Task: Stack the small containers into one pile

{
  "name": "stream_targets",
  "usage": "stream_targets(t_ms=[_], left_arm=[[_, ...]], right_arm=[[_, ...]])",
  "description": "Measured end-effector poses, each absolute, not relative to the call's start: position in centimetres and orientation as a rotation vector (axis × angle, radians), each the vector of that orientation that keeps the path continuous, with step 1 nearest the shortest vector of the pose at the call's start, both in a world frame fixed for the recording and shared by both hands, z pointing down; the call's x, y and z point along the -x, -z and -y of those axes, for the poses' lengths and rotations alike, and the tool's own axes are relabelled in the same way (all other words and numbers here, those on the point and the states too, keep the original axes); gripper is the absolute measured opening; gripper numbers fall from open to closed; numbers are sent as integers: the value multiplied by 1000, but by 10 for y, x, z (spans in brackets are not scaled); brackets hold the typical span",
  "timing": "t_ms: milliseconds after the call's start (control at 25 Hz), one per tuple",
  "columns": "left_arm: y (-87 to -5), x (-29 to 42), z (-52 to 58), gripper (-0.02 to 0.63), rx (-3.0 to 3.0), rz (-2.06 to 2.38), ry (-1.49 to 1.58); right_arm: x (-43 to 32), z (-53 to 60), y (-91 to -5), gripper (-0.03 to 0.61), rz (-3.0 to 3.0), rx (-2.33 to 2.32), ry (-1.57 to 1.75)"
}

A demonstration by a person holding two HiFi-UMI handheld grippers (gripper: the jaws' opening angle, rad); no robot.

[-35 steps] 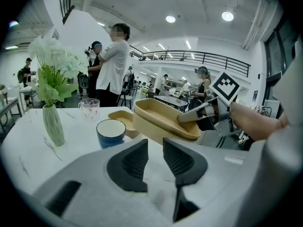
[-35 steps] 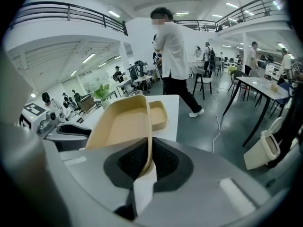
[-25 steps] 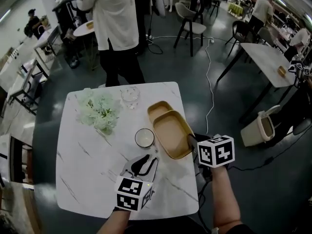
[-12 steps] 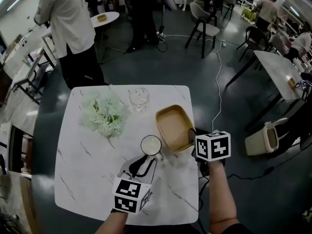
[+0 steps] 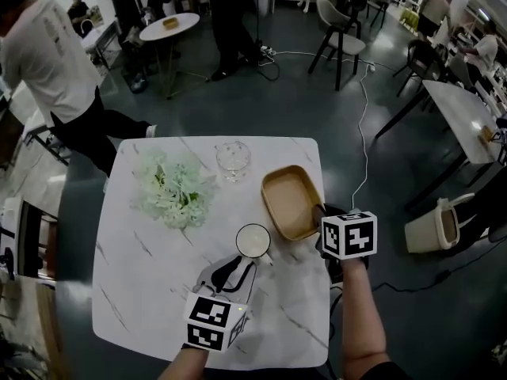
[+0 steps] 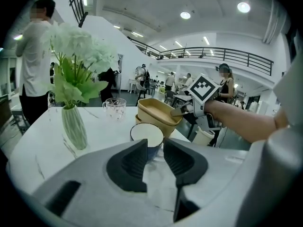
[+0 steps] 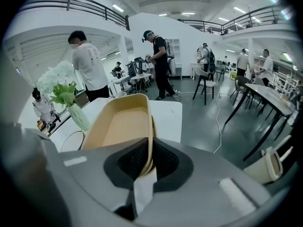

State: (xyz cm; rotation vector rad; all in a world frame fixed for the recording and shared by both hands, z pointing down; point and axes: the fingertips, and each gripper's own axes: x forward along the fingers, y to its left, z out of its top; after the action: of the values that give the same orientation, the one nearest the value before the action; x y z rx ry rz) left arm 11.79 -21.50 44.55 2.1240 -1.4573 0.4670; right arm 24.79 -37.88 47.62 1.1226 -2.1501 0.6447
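Note:
On the white marble table [image 5: 142,291] a tan rectangular container [image 5: 290,200] sits, slightly tilted, on top of a second tan container [image 6: 141,121]. My right gripper [image 5: 320,214] is shut on the upper one's near rim [image 7: 150,141], which passes between the pads. A small round bowl [image 5: 253,241] with a white inside stands just left of the tan pair. My left gripper [image 5: 239,264] is open close behind the bowl [image 6: 147,135], nothing between its fingers. In the head view the lower container is almost hidden.
A pale green vase with white flowers [image 5: 178,188] stands at the table's left back, a clear glass mug [image 5: 234,158] behind the containers. A person [image 5: 47,77] walks past the far left corner. A waste bin [image 5: 434,226] stands on the floor to the right.
My right gripper has carried the tan container back over the other one, so the two now overlap instead of lying offset. My left gripper has moved closer to the round bowl.

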Motion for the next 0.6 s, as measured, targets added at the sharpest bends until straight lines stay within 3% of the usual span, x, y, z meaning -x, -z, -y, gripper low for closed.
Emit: stream_targets(t_ms=[600], left_arm=[[-453, -112, 209, 104, -2115, 1442, -481]], right_arm=[[-244, 392, -478, 20, 2167, -1162, -607]])
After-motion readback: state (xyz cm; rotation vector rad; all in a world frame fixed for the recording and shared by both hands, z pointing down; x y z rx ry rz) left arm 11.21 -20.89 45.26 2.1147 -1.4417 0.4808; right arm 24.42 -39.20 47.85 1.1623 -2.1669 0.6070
